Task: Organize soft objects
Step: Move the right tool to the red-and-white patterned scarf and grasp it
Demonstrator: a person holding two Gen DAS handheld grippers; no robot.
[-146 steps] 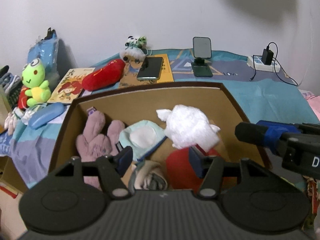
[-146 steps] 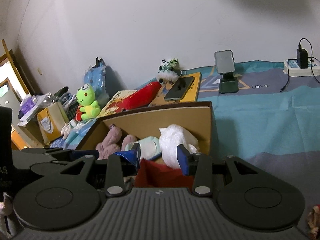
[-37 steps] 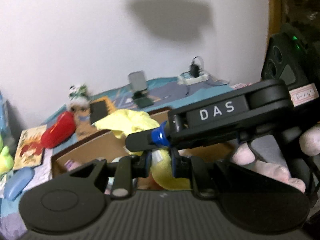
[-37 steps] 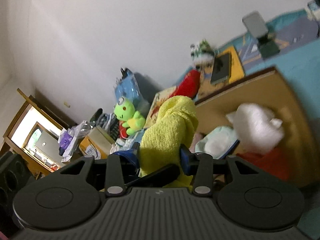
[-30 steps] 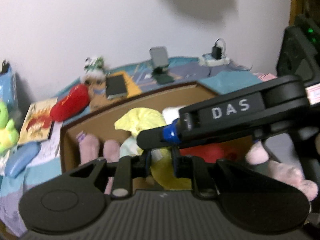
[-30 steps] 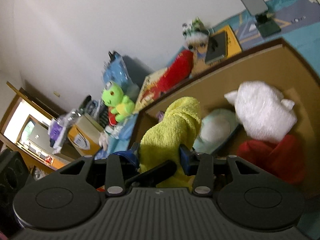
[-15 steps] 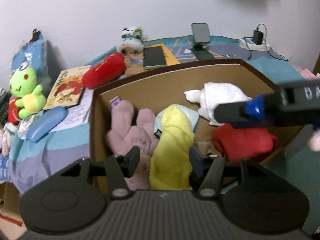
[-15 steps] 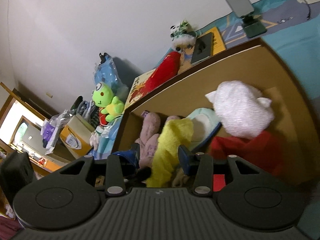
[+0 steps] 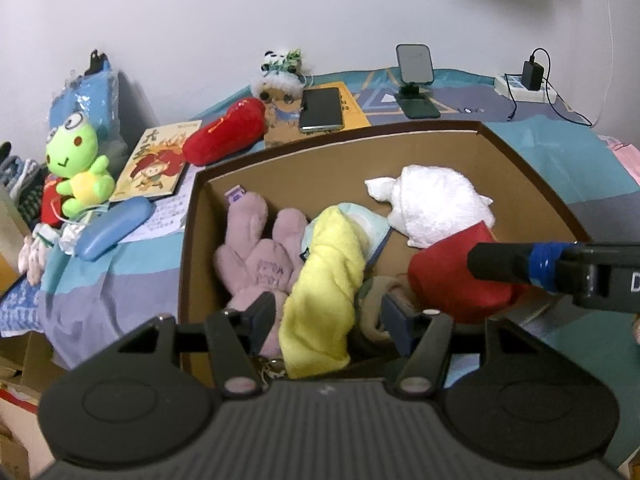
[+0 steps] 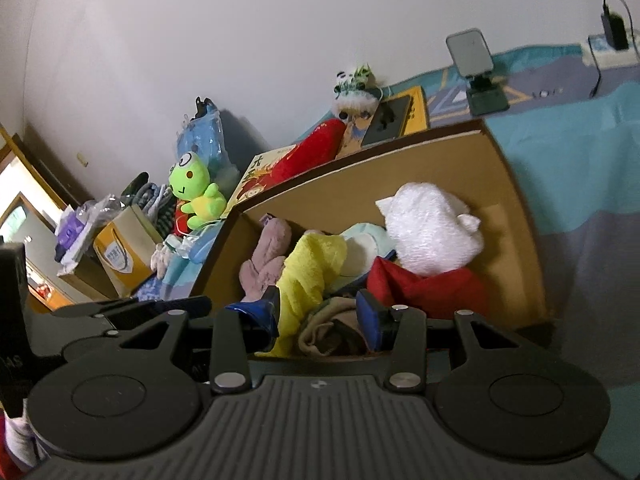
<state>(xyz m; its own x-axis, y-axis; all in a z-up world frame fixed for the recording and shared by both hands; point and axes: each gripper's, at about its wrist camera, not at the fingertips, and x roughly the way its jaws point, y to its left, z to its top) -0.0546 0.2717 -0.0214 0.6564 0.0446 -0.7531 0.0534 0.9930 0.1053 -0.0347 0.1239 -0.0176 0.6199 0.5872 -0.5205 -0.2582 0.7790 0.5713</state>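
A brown cardboard box (image 9: 332, 160) (image 10: 516, 208) holds soft things: a yellow towel (image 9: 328, 280) (image 10: 308, 276), a pink plush (image 9: 260, 260) (image 10: 264, 256), a white fluffy cloth (image 9: 436, 208) (image 10: 428, 236), a red cloth (image 9: 448, 280) (image 10: 424, 284), a pale teal item (image 9: 368, 228) and a tan one (image 10: 328, 320). My left gripper (image 9: 330, 316) is open over the box's near edge, the towel lying loose between its fingers. My right gripper (image 10: 320, 312) is open above the same end. The right gripper's finger (image 9: 504, 266) reaches in from the right in the left wrist view.
On the blue bedspread (image 9: 540, 148) behind the box lie a red plush (image 9: 224, 136), a green frog plush (image 9: 76, 164), a book (image 9: 156, 164), a phone (image 9: 322, 110), a panda toy (image 9: 280, 76), a phone stand (image 9: 416, 80) and a power strip (image 9: 524, 88). A yellow bag (image 10: 124, 248) stands at left.
Both grippers were shut on the yellow towel and carried it over the box. They have opened and let it go; it now lies in the box beside the pink plush.
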